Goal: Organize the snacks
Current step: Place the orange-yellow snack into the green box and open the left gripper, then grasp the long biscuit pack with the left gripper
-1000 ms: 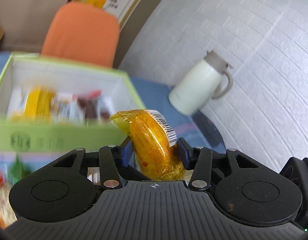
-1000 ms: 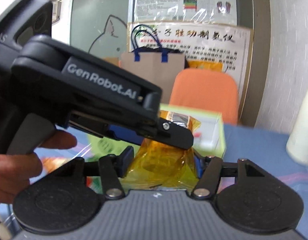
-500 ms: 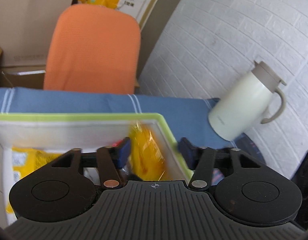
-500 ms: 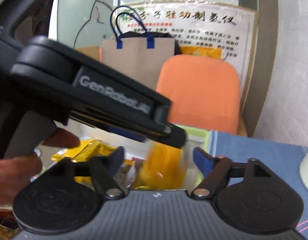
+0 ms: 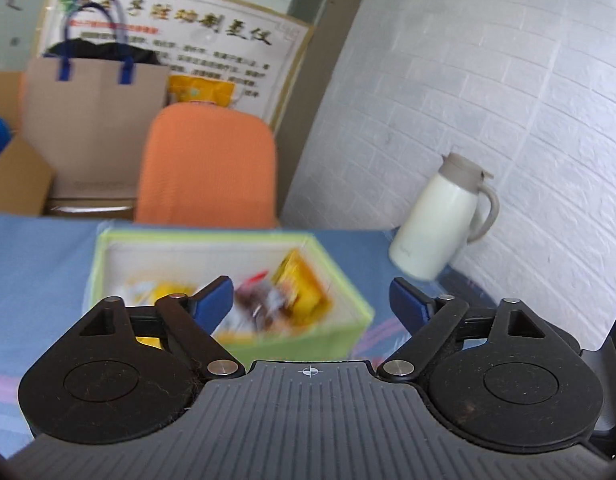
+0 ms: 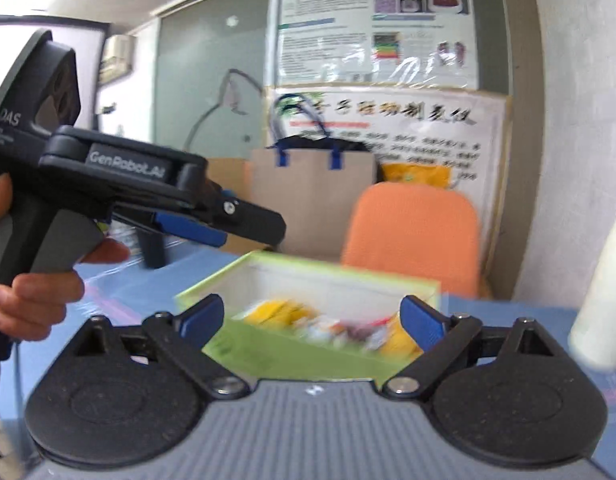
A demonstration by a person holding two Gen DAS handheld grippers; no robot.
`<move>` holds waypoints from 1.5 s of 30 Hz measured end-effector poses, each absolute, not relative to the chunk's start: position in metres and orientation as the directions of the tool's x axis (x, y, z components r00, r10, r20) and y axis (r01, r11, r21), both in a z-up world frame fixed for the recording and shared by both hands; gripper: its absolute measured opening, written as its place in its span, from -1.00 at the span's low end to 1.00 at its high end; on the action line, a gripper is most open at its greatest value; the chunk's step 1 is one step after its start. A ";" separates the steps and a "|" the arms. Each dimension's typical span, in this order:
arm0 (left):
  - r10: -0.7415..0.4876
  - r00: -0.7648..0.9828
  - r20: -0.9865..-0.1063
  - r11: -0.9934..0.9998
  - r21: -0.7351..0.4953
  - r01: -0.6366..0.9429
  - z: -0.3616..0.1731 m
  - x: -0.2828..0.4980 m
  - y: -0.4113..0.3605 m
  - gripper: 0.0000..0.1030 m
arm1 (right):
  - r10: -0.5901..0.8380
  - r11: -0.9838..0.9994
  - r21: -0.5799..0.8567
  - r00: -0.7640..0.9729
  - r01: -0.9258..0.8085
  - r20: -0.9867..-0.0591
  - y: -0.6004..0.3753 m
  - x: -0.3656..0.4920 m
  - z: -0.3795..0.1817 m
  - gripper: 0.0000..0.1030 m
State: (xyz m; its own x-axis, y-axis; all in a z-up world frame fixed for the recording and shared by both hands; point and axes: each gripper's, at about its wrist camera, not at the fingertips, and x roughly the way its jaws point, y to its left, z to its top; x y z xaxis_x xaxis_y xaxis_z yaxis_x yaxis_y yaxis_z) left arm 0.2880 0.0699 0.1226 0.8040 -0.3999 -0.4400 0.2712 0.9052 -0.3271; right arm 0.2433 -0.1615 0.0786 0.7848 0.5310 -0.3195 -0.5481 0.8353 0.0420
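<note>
A green box (image 5: 350,292) with white inner walls sits on the blue tablecloth and holds several snack packets. A yellow packet (image 5: 303,292) leans against its right inner wall. My left gripper (image 5: 310,296) is open and empty, a little short of the box. My right gripper (image 6: 314,320) is open and empty, in front of the same box (image 6: 291,354). The left gripper also shows in the right wrist view (image 6: 227,224), held by a hand above the box's left side.
A white thermos jug (image 5: 440,220) stands on the table right of the box, near the white brick wall. An orange chair (image 5: 207,172) is behind the table. A brown paper bag (image 5: 91,120) and cardboard boxes stand behind it.
Both grippers held the yellow packet one second ago. It was dropped into the box. Both grippers opened wide and pulled back and up from the box.
</note>
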 end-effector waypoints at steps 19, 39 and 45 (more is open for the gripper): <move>-0.376 0.679 -0.631 0.902 -0.418 0.111 0.002 0.202 0.110 0.27 | 0.612 0.784 0.287 0.607 -0.551 -0.506 -0.113 0.149 -0.008 0.81; -0.432 0.626 -0.649 0.879 -0.459 0.130 -0.010 0.178 0.064 0.29 | 0.577 0.805 0.249 0.611 -0.539 -0.542 -0.130 0.145 -0.018 0.81; -0.423 0.594 -0.684 0.894 -0.423 0.150 -0.011 0.186 0.059 0.17 | 0.539 0.818 0.172 0.630 -0.548 -0.559 -0.110 0.144 -0.023 0.81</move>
State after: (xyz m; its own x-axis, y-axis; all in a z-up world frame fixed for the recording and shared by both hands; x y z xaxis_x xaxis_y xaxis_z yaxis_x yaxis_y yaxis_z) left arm 0.1863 0.0590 -0.0114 0.5940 -0.4234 -0.6840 0.1502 0.8937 -0.4228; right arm 0.1440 -0.1104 -0.0225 0.6300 0.5393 -0.5588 -0.5484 0.8184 0.1716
